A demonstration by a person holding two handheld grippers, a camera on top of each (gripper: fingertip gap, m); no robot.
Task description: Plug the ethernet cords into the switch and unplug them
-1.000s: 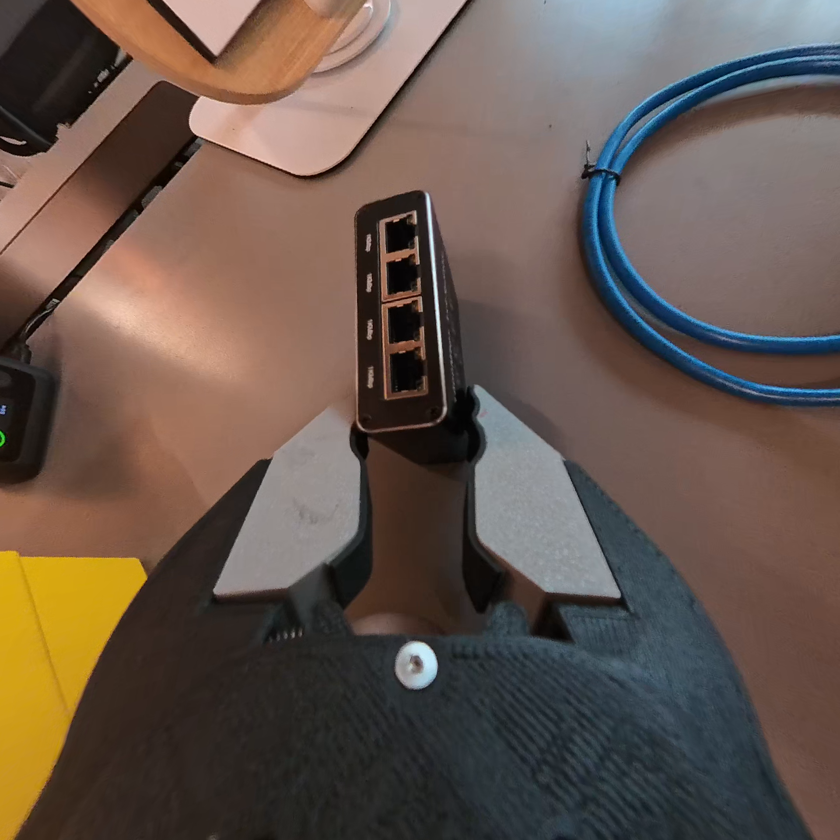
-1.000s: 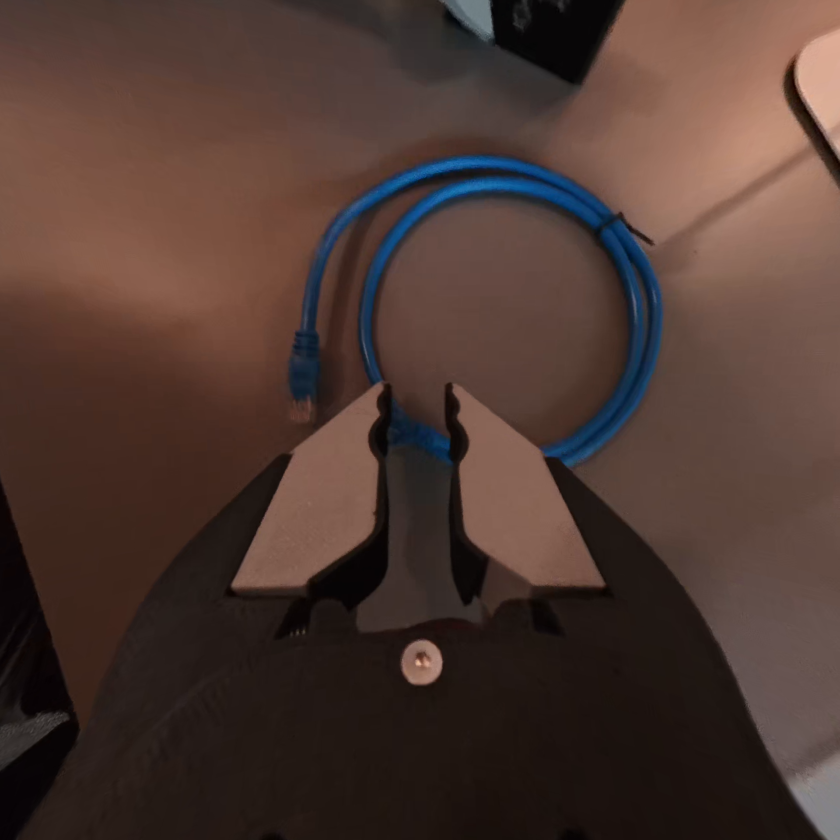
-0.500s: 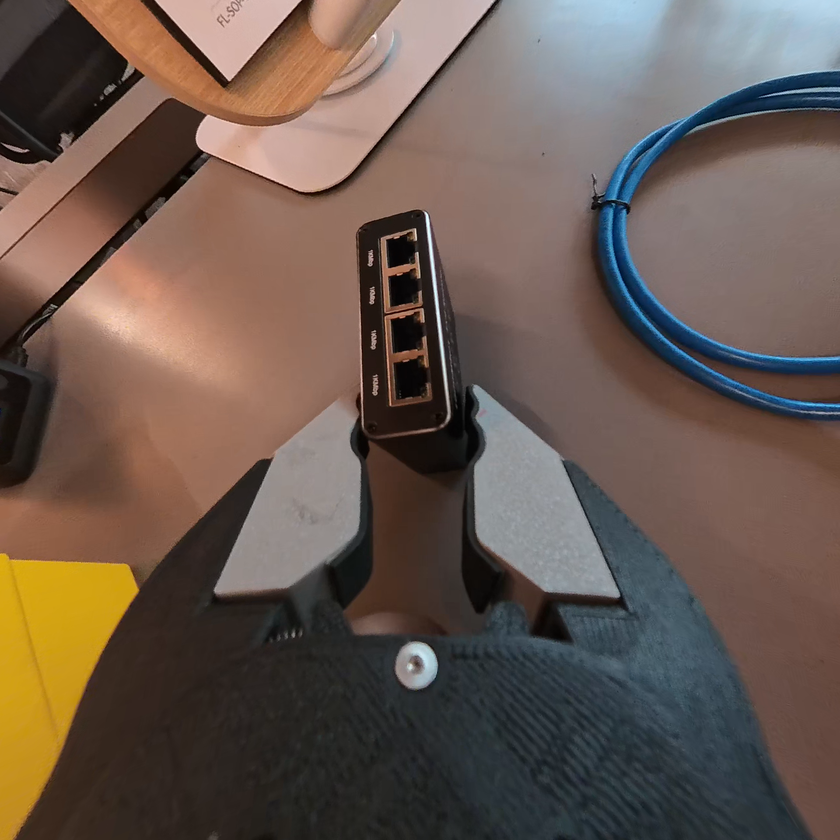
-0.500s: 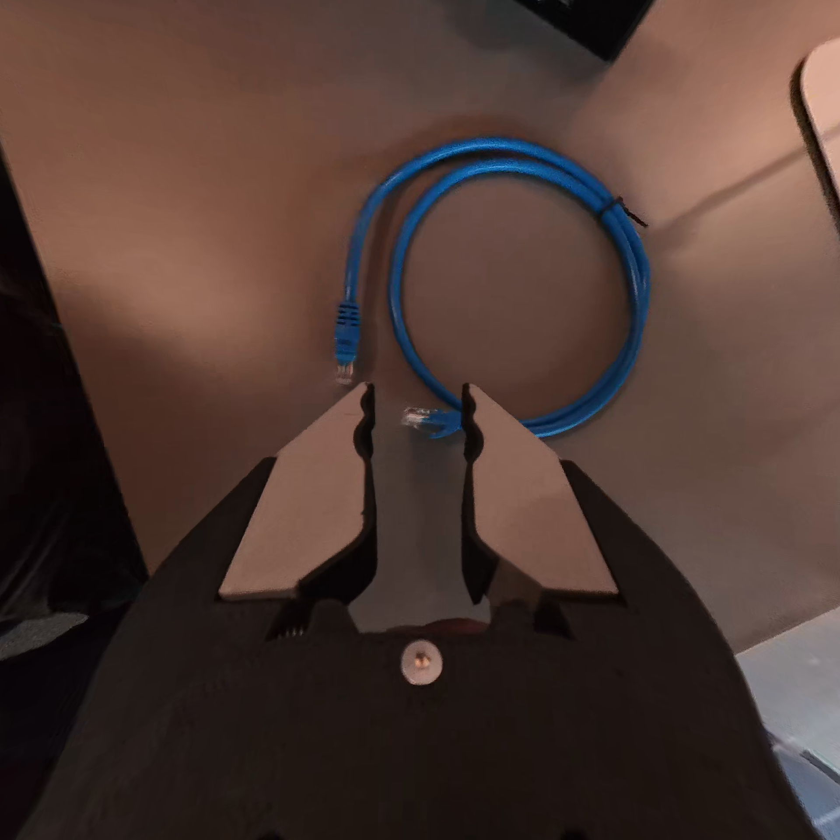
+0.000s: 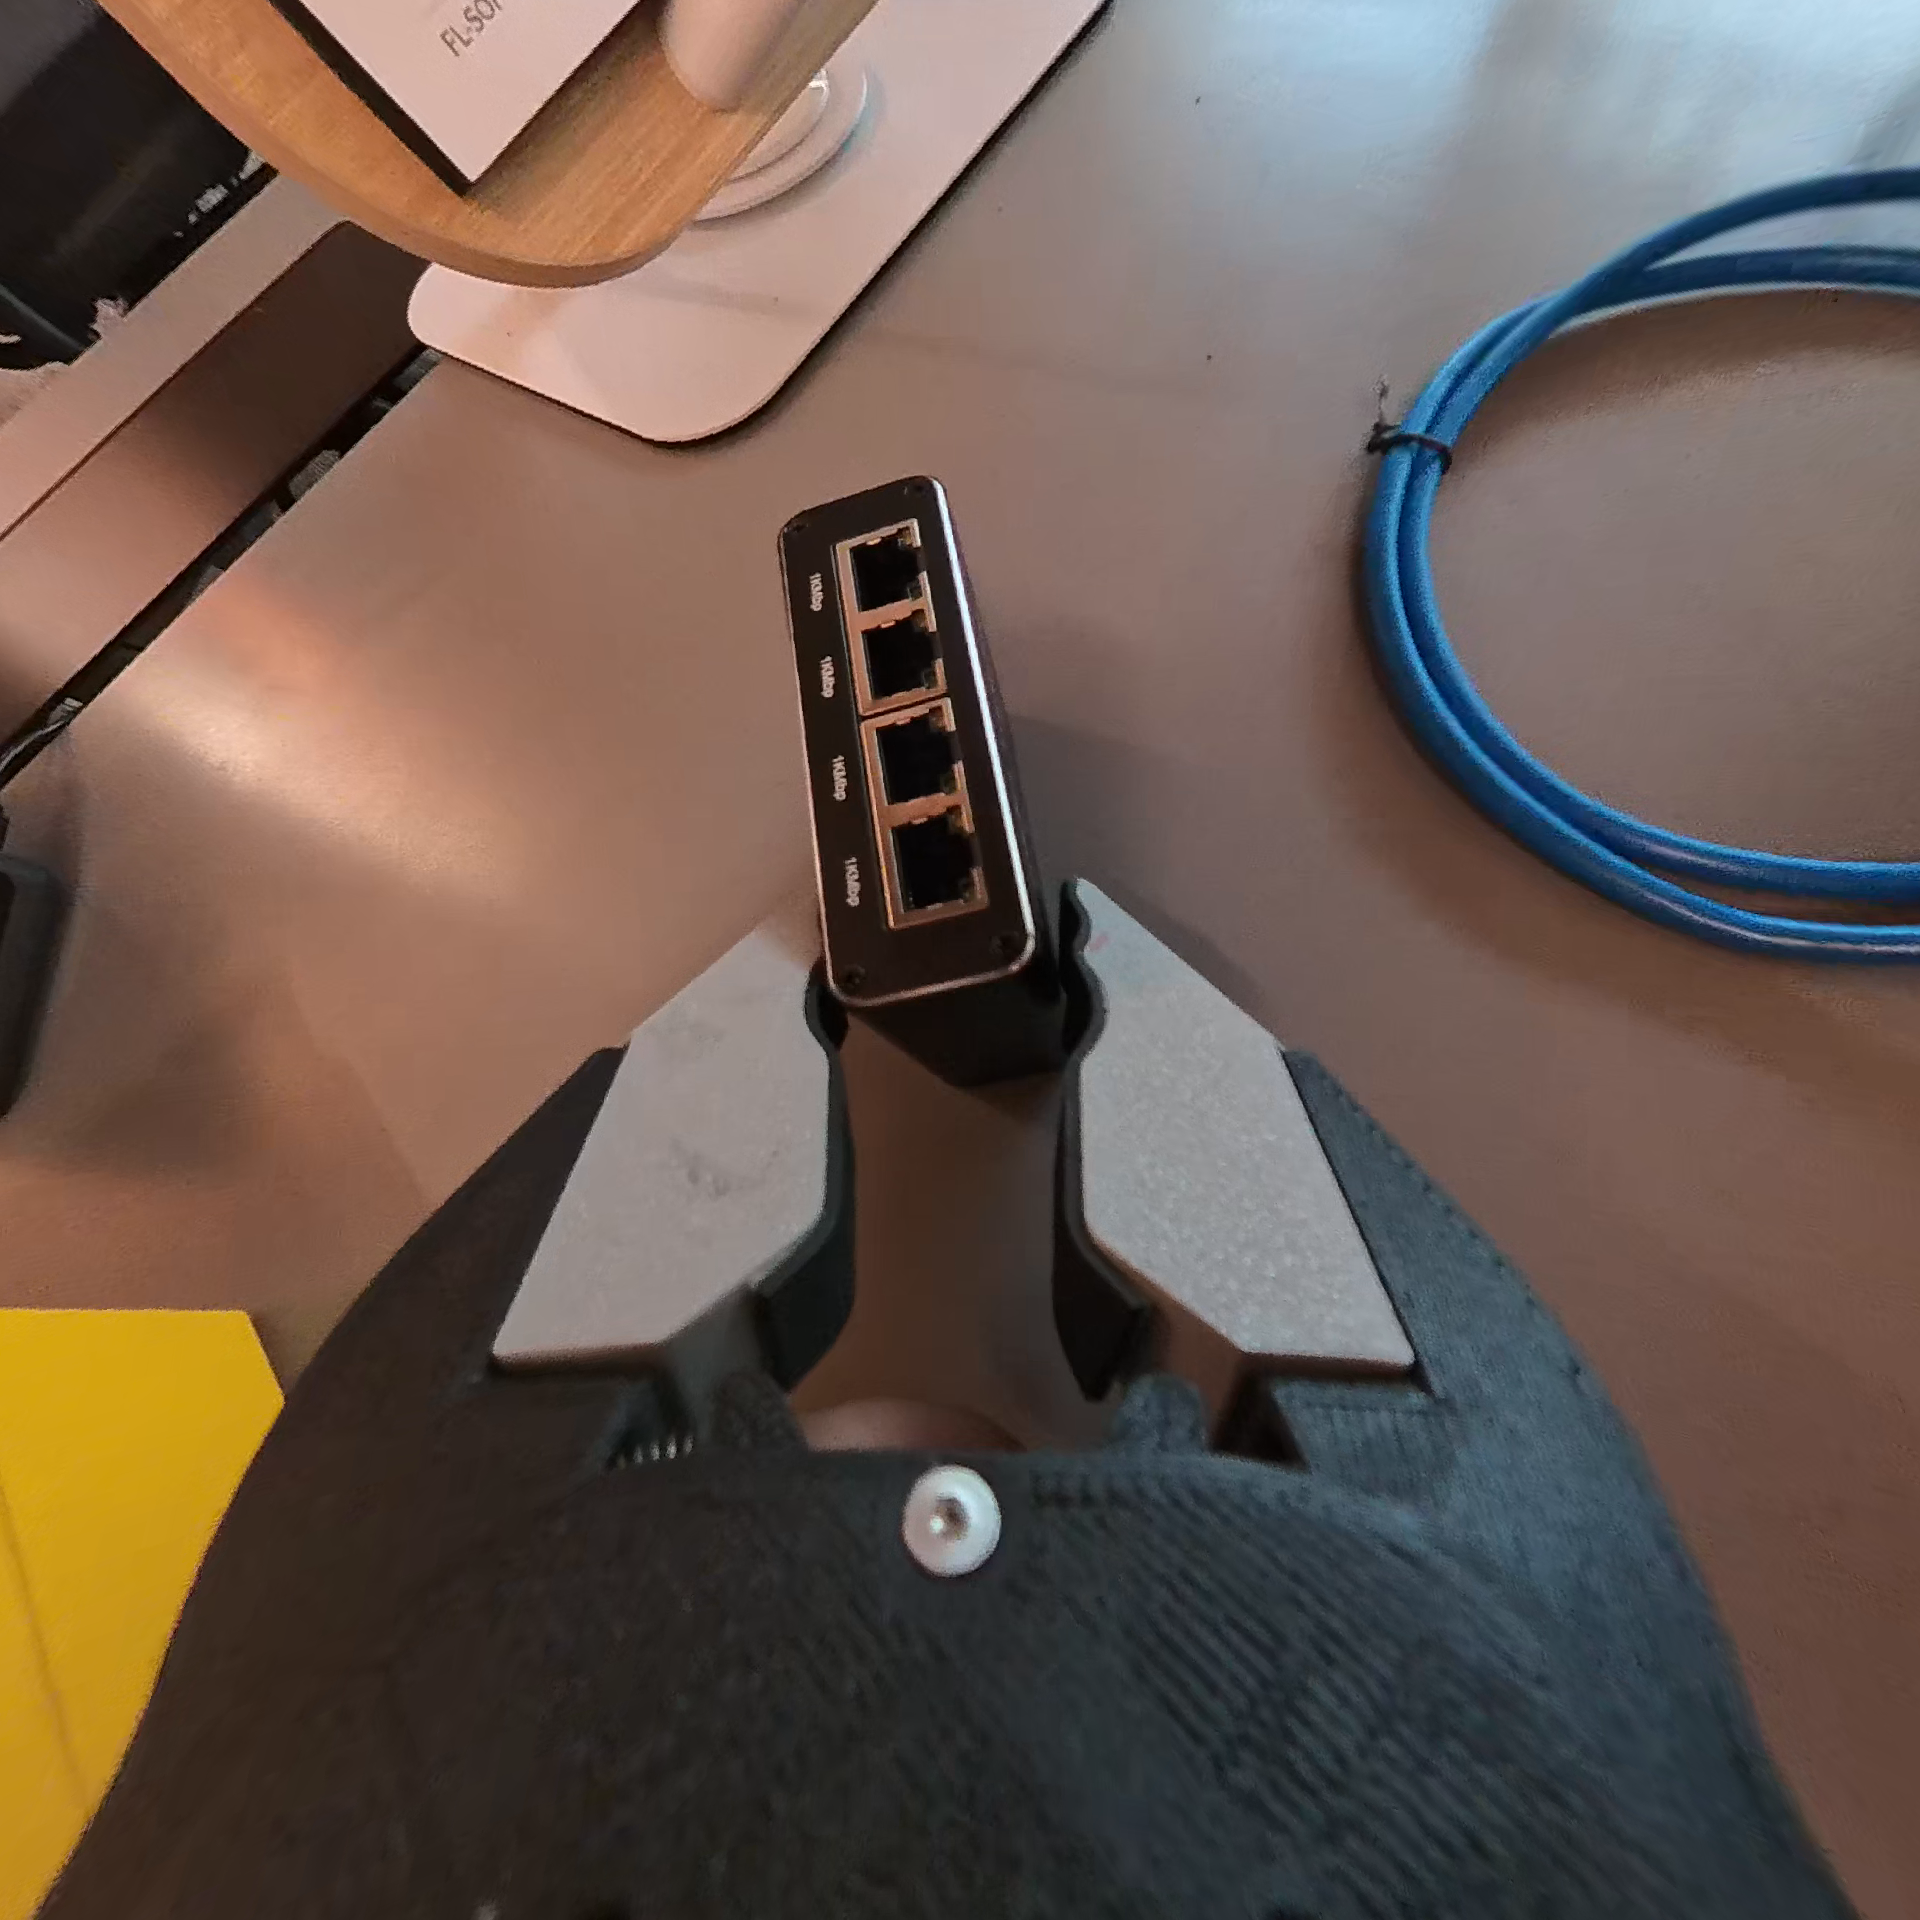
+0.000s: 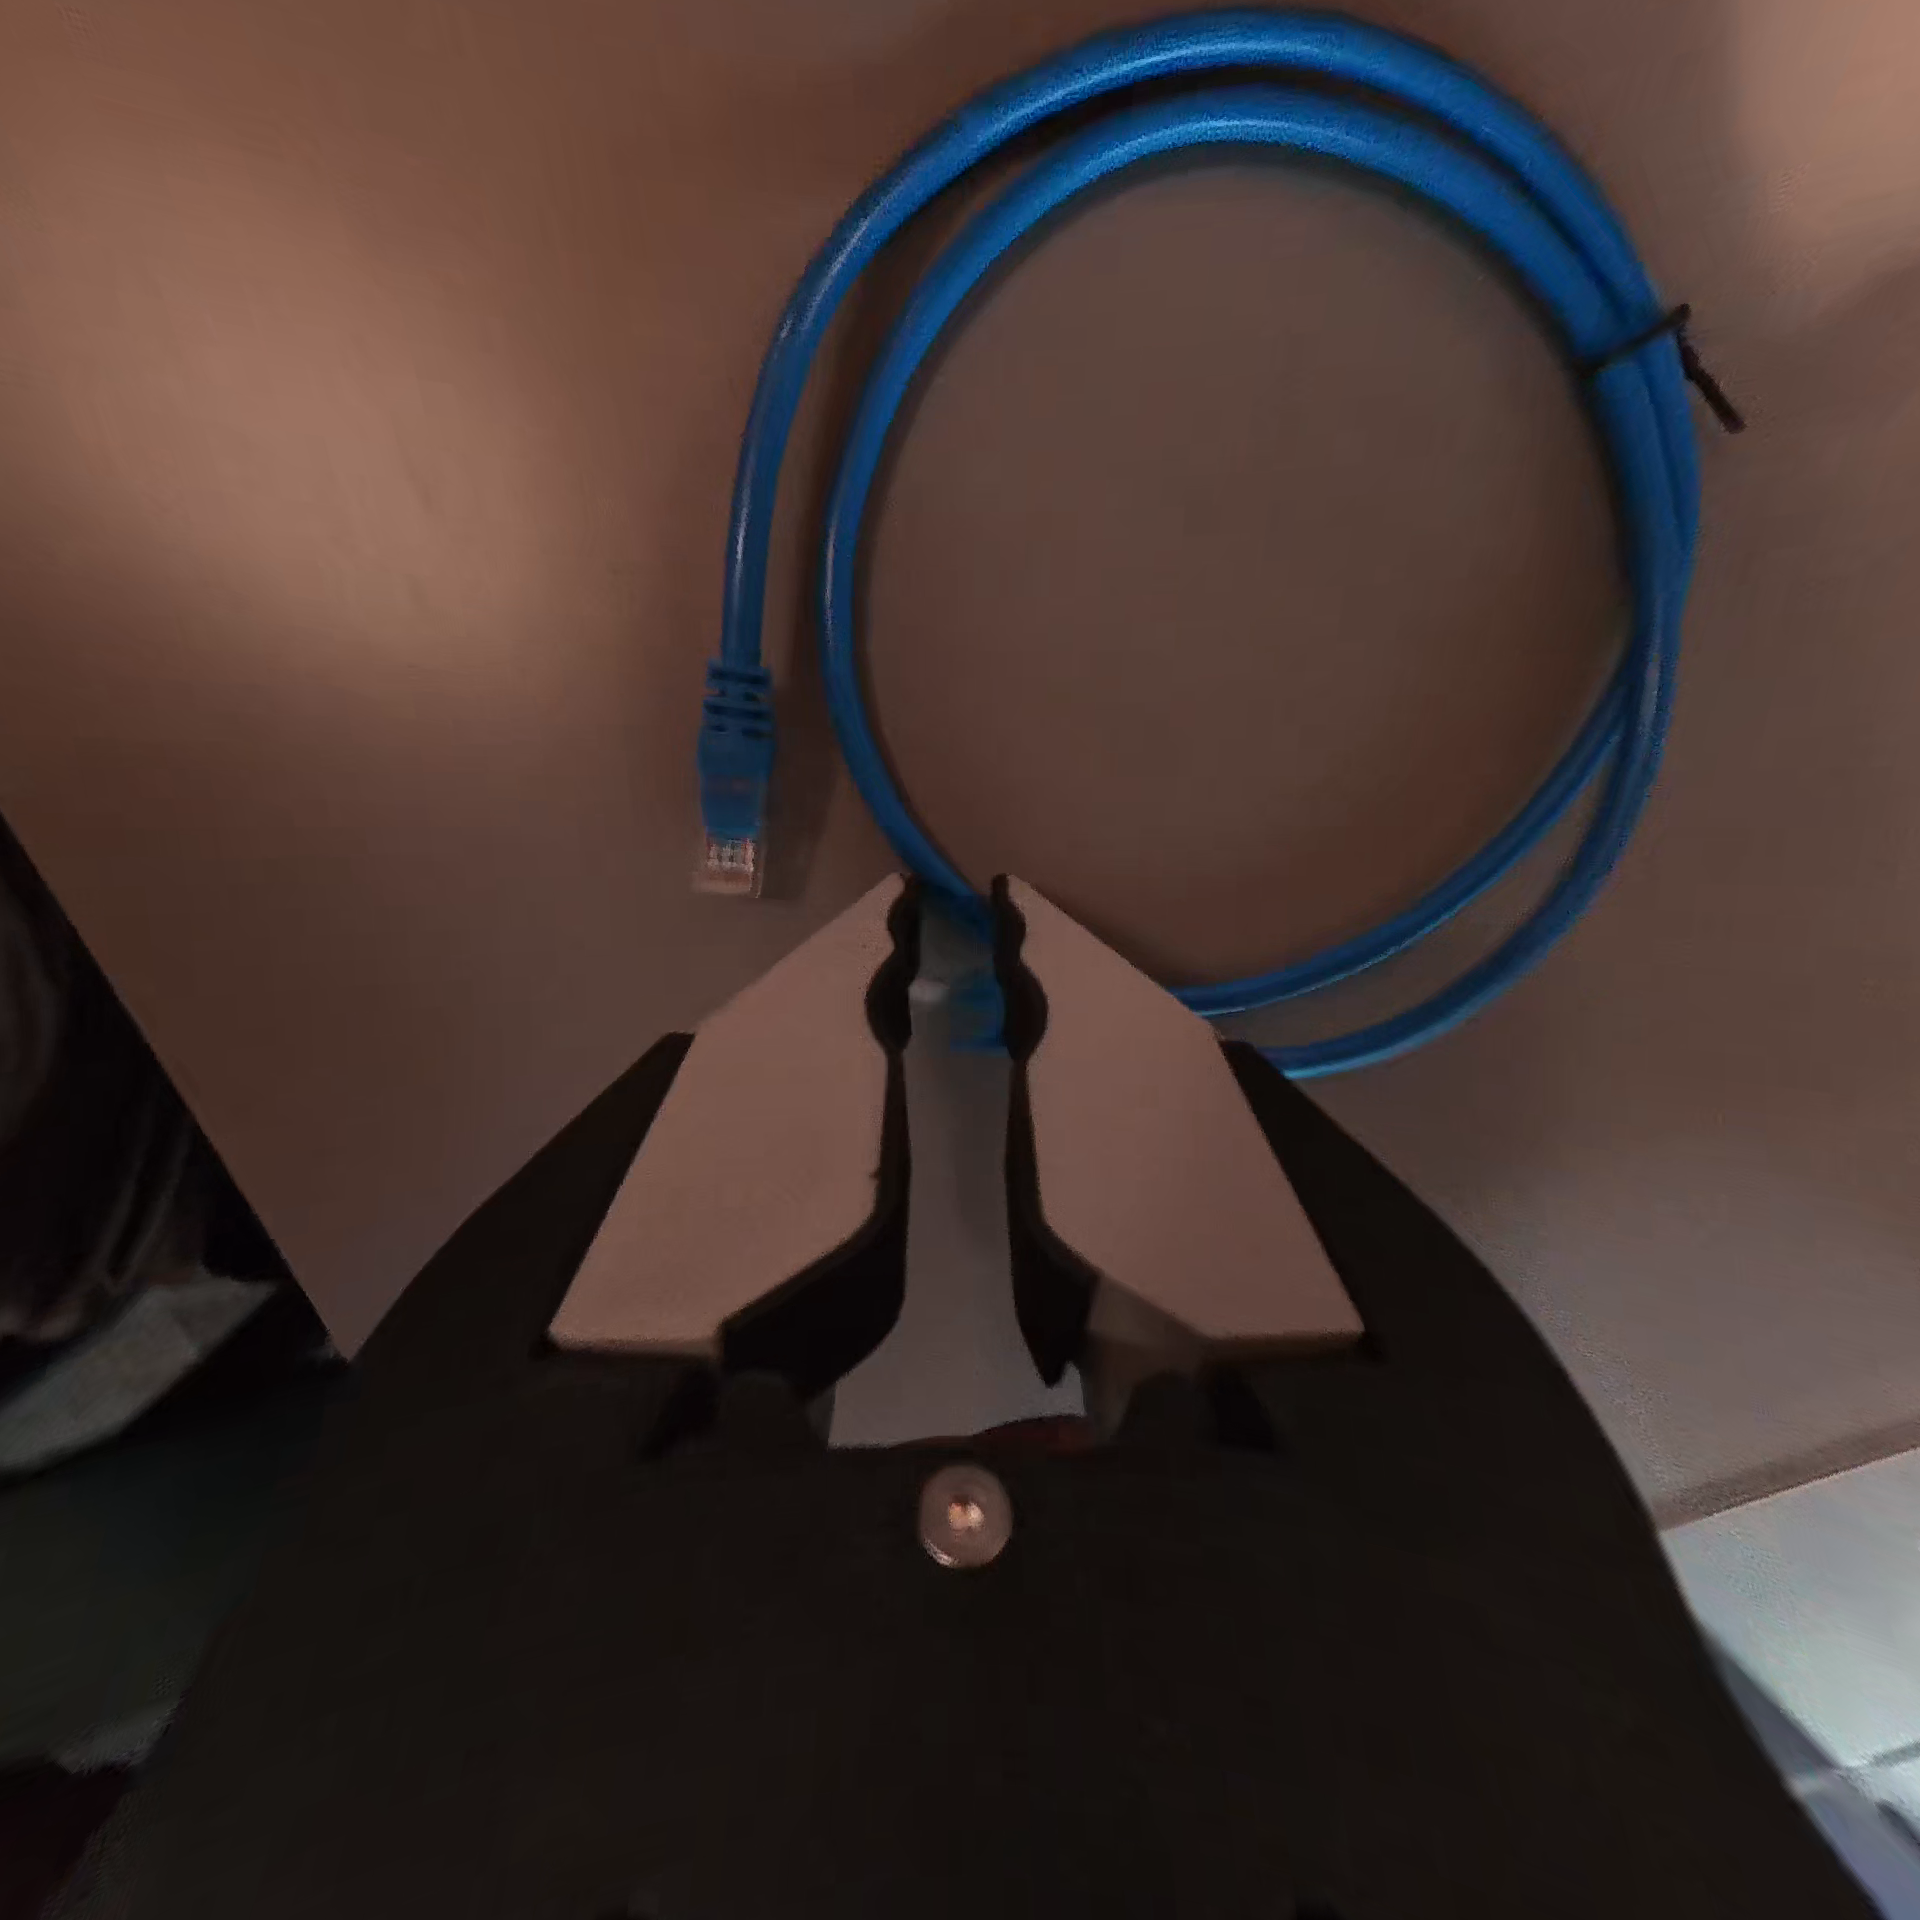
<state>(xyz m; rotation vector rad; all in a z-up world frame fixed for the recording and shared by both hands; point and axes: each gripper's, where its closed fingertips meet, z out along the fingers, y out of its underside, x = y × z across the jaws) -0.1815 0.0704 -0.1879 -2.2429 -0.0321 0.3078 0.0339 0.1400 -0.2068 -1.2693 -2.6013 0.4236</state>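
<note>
- Left tongs [image 5: 951, 961] clamp the near end of a small black switch [image 5: 914, 748], holding it with its row of four open ports facing the camera, all of them empty.
- Right tongs [image 6: 951, 940] have closed in on one plug end [image 6: 961, 987] of a blue ethernet cord [image 6: 1299, 145]; the narrow gap between the fingers holds the plug, though whether they press it firmly cannot be told.
- Coiled in a loop on the brown worktop [image 6: 312, 468], the cord is bound by a black tie [image 6: 1647, 348]; its other plug [image 6: 732, 790] lies free just left of the right tongs.
- Seen from the left wrist, the cord [image 5: 1455, 727] rests well to the right of the switch.
- Behind the switch stands a white stand base [image 5: 727, 312] under a curved wooden piece [image 5: 499, 197]; a yellow object [image 5: 94, 1507] sits at lower left.
</note>
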